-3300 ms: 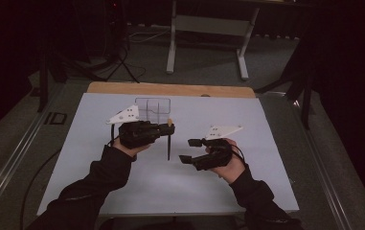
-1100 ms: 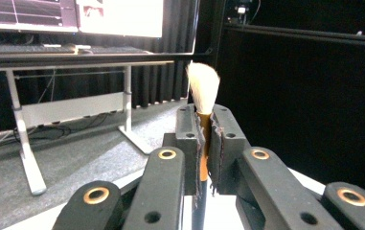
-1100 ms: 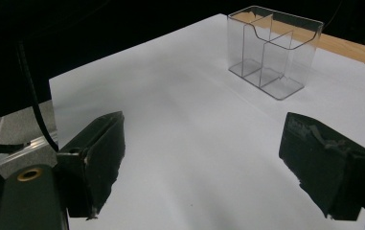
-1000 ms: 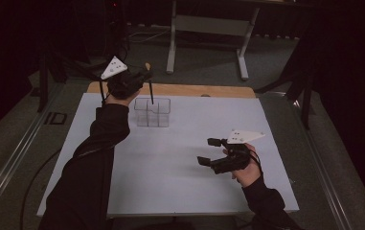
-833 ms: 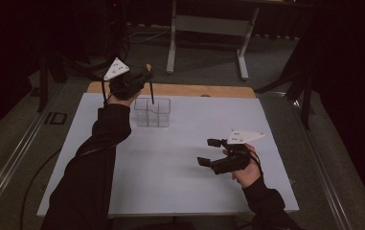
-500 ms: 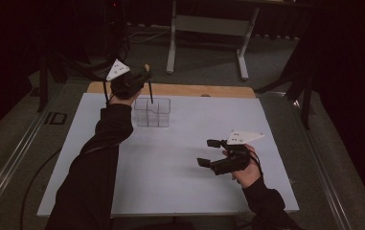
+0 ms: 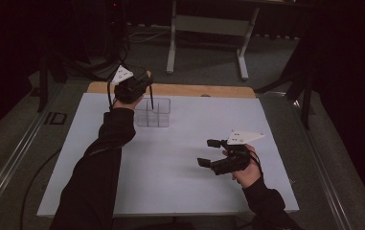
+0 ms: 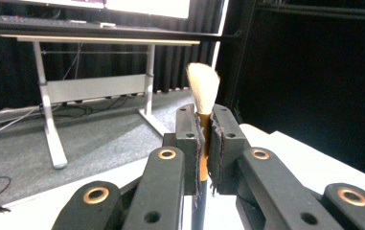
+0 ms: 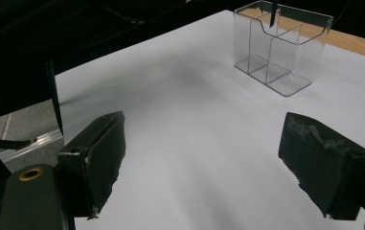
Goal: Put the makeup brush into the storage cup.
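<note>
1. Your left gripper [image 7: 144, 86] clamps a brush [image 8: 203, 103], bristles up, handle tip over the clear organizer [image 7: 153, 112] near the desk's [image 7: 180, 191] far edge.
2. Next, judge the compartment and lower straight.
3. Your right gripper [image 7: 211, 153] rests wide, empty.

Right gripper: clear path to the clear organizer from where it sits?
Probably yes. The right gripper, jaws open with nothing between them, has bare white table up to the clear organizer; the brush held by the left gripper hangs over it.
</note>
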`<state>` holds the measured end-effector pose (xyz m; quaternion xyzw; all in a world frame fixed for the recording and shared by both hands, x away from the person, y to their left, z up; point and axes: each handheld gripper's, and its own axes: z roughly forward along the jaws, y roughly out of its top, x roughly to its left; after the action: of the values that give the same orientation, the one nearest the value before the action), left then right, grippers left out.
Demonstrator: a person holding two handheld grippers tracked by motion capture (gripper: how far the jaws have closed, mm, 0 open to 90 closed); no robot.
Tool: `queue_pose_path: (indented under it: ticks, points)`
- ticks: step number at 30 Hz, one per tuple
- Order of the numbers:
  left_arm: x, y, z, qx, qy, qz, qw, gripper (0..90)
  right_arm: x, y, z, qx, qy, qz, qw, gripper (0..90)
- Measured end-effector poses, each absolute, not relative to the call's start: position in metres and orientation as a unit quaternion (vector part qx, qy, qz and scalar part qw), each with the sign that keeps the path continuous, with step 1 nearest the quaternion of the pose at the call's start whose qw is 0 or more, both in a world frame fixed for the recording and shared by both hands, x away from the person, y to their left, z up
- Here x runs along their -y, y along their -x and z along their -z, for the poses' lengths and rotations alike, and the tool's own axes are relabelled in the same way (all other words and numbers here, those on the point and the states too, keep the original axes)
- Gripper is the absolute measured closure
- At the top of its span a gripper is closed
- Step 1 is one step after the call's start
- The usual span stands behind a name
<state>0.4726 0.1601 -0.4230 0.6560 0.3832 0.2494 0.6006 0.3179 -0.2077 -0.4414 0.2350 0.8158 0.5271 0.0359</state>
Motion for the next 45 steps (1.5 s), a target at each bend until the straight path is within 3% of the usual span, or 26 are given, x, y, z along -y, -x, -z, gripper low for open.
queue_pose_path:
  ticks: [31, 32, 34, 38, 40, 45]
  points:
    - [-0.158, -0.468, 0.450, -0.414, -0.666, -0.230, 0.577, 83.1, 0.209, -0.318, 0.441, -0.815, -0.239, -0.526, 0.038, 16.1]
    - [-0.158, -0.468, 0.449, -0.419, -0.662, -0.231, 0.576, 78.7, 0.209, -0.318, 0.441, -0.815, -0.238, -0.527, 0.038, 16.1]
    - [-0.157, -0.470, 0.446, -0.439, -0.658, -0.226, 0.569, 48.6, 0.209, -0.318, 0.441, -0.815, -0.239, -0.526, 0.039, 16.1]
    - [-0.158, -0.472, 0.436, -0.472, -0.662, -0.204, 0.546, 24.7, 0.210, -0.319, 0.441, -0.814, -0.239, -0.527, 0.040, 16.0]
    - [-0.158, -0.471, 0.433, -0.475, -0.659, -0.205, 0.546, 17.7, 0.211, -0.319, 0.441, -0.814, -0.239, -0.527, 0.041, 16.1]
    - [-0.159, -0.470, 0.429, -0.476, -0.663, -0.198, 0.542, 11.3, 0.211, -0.319, 0.440, -0.813, -0.240, -0.529, 0.043, 16.0]
